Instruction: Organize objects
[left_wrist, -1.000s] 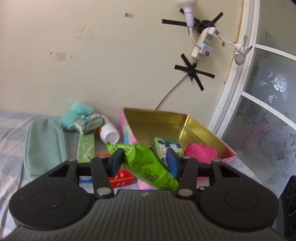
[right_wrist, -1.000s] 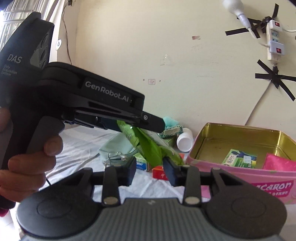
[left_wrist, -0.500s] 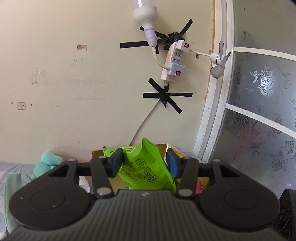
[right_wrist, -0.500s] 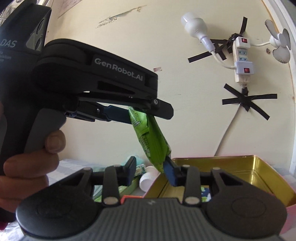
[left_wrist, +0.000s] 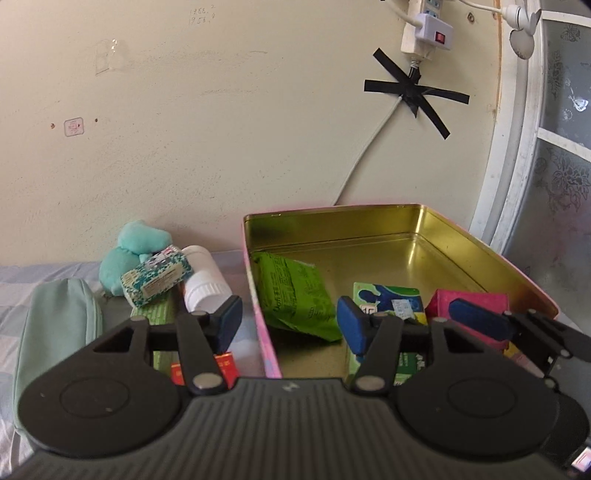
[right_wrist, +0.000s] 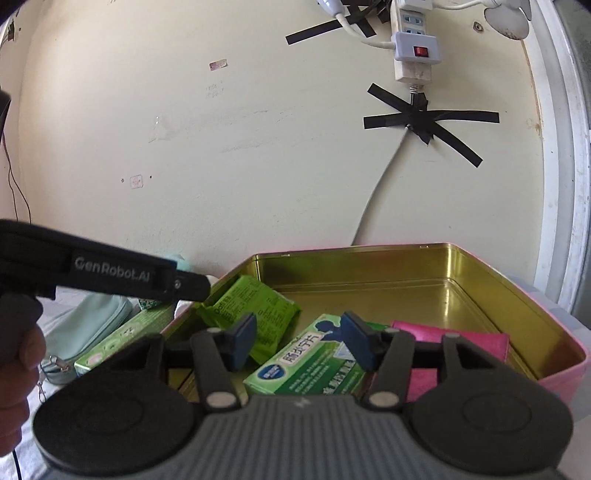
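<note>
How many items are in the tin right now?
3 visible: green packet at the tin's left wall, green box in the middle, pink box on the right. The grippers may hide more near the front.

A power strip hangs high on the cream wall. Just below it, black tape in a cross pins its white cord to the wall. Right of the strip stands a white frame with patterned frosted glass; what looks like a small fan sits above.
</note>
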